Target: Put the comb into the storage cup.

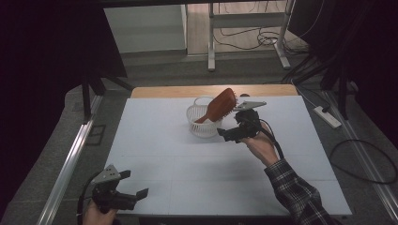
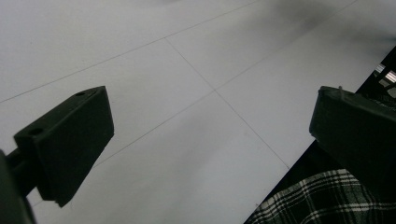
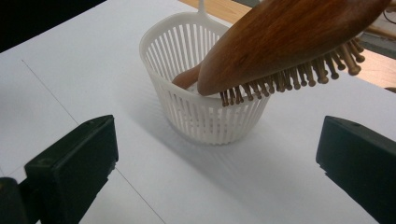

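Observation:
A wooden hairbrush (image 1: 220, 105) (image 3: 285, 42) rests handle-down in a white slotted basket (image 1: 202, 125) (image 3: 210, 121) at the table's far middle, its bristled head leaning out over the rim. My right gripper (image 1: 233, 132) (image 3: 215, 163) stands open just right of the basket, holding nothing, its jaws wide apart. My left gripper (image 1: 133, 183) (image 2: 210, 135) hangs open over the near left corner of the white table (image 1: 187, 173) with bare surface between its jaws.
A wooden strip (image 1: 187, 90) runs along the table's far edge. A power strip (image 1: 327, 116) and cables lie on the floor at the right. A plaid sleeve (image 1: 300, 192) (image 2: 317, 200) reaches in from the bottom right.

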Available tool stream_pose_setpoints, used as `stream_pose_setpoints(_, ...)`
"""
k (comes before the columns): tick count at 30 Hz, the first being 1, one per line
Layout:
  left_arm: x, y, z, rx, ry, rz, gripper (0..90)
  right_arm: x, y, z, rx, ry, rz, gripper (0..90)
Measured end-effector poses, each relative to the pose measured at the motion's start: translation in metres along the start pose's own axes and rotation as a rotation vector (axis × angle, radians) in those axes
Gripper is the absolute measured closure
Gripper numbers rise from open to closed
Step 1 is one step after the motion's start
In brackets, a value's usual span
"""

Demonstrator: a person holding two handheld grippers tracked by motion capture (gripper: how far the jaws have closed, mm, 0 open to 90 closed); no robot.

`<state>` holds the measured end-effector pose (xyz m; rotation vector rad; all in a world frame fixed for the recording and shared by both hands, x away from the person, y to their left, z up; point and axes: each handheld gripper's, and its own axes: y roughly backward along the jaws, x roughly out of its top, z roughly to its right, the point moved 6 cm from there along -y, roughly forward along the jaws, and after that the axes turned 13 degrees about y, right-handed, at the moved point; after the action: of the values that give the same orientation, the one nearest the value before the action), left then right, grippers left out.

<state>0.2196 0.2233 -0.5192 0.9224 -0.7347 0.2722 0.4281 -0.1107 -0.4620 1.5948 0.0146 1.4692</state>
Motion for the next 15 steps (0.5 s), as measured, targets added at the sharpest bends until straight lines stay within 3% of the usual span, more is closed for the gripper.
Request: stream_pose_setpoints(15,-0.0001,-0.0006,0.0006,-0.002,-0.005,-0.006,0.8,-0.0084,0.0058,-0.0035,0.033,0.004,-0.004,0.0)
